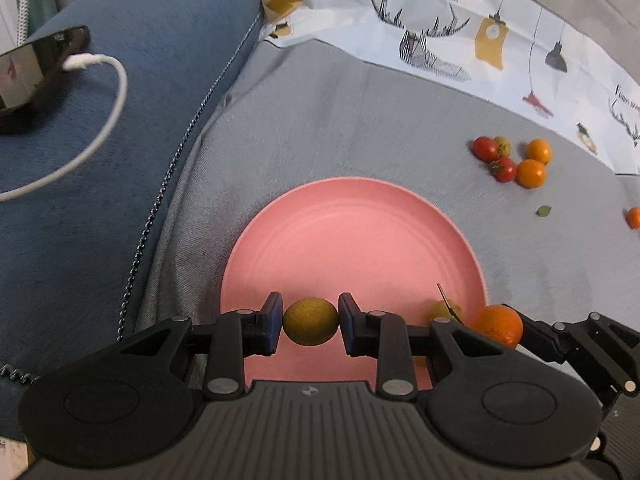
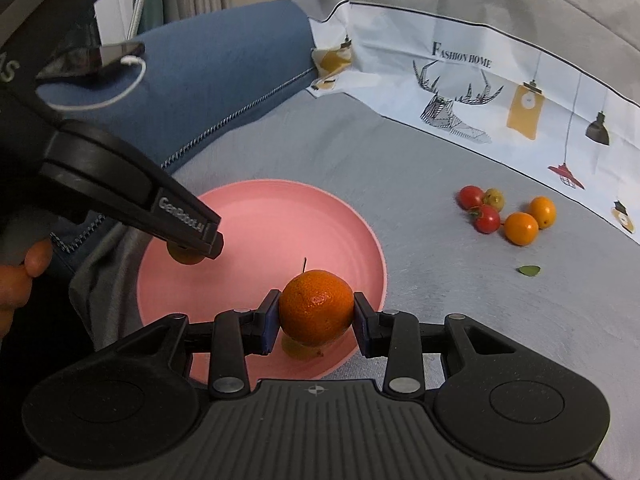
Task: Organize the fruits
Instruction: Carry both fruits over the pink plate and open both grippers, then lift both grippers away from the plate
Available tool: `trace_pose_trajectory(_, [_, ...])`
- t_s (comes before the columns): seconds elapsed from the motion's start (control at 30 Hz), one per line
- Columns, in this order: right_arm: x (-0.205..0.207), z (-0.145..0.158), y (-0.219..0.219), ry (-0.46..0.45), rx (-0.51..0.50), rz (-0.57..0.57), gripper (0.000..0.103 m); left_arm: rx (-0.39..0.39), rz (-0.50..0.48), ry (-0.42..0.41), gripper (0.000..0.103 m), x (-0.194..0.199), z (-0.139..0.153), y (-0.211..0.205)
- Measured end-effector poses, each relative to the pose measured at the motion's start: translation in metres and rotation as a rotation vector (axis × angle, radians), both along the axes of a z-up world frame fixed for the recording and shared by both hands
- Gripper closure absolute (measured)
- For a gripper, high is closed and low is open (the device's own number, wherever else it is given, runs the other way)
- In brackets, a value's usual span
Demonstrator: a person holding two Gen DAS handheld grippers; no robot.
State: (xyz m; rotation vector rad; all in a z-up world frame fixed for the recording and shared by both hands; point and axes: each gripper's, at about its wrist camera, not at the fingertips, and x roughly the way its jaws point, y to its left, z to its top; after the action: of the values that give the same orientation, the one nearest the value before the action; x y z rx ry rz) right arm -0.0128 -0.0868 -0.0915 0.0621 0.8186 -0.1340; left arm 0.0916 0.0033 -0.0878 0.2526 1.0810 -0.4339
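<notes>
Currently listed, largest first: grey bed cover (image 1: 360, 120), serving as the work surface, with a blue cushion (image 1: 140, 80) at its edge; pink plate (image 1: 352, 216), lying flat on the cover, already carrying one small yellowish stemmed fruit (image 1: 444, 309) near its rim. Left claw (image 1: 310, 322): clenched on a small yellow-green round fruit (image 1: 310, 322), held above the plate's near side. Right claw (image 2: 316, 314): clenched on an orange mandarin (image 2: 316, 308), likewise over the plate, just above the stemmed fruit. Loose stock, well apart from the plate: cluster of two red cherry tomatoes, one yellowish tomato and two orange kumquats (image 2: 506, 210); one green leaf (image 2: 529, 270). Handling note, as judgement: lower each fruit close to the plate floor before releasing, set the mandarin beside rather than on the stemmed fruit, and keep the two claws from colliding.
</notes>
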Motion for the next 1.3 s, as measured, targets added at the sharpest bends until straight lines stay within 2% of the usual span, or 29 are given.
trace_pose_trajectory(0.17, [0.011, -0.009, 0.002, 0.013, -0.034, 0.021, 0.064, 0.038, -0.019, -0.014, 0.07, 0.009, -0.012, -0.007])
trace_pose_trajectory(0.23, [0.016, -0.012, 0.002, 0.014, -0.042, 0.031, 0.064, 0.037, -0.041, -0.023, 0.063, 0.011, -0.014, -0.01])
trace_pose_trajectory(0.27, [0.019, -0.012, 0.002, 0.015, -0.04, 0.042, 0.064, 0.032, -0.053, -0.029, 0.042, 0.012, -0.013, -0.011])
trace_pose_trajectory(0.3, [0.021, -0.012, 0.001, 0.011, -0.038, 0.051, 0.063, 0.027, -0.06, -0.043, 0.01, 0.012, -0.011, -0.011])
trace_pose_trajectory(0.33, [0.021, -0.011, 0.001, 0.001, -0.039, 0.054, 0.052, 0.023, -0.059, -0.068, 0.0, 0.01, -0.008, -0.011])
trace_pose_trajectory(0.37, [0.022, -0.008, 0.001, -0.01, -0.045, 0.056, 0.035, 0.007, -0.058, -0.116, 0.0, 0.007, -0.002, -0.009])
trace_pose_trajectory(0.43, [0.02, -0.001, 0.0, -0.038, -0.055, 0.056, 0.021, -0.004, -0.086, -0.164, 0.0, 0.0, 0.006, -0.009])
trace_pose_trajectory(0.5, [0.016, 0.007, -0.002, -0.054, -0.06, 0.057, 0.019, 0.004, -0.101, -0.166, 0.0, -0.004, 0.011, -0.01])
trace_pose_trajectory(0.67, [-0.009, 0.022, -0.003, -0.03, -0.028, 0.011, 0.013, -0.002, -0.086, -0.178, 0.0, -0.026, 0.027, 0.003])
trace_pose_trajectory(0.9, [-0.052, 0.043, 0.003, 0.012, 0.037, -0.084, 0.007, -0.013, 0.01, -0.144, 0.0, -0.065, 0.05, 0.04])
trace_pose_trajectory(1.03, [-0.071, 0.062, 0.012, -0.021, 0.019, -0.108, 0.005, -0.026, 0.05, -0.148, 0.0, -0.088, 0.063, 0.062])
trace_pose_trajectory(1.3, [-0.113, 0.099, 0.036, -0.138, -0.056, -0.107, 0.003, -0.054, 0.063, -0.21, 0.0, -0.129, 0.085, 0.082])
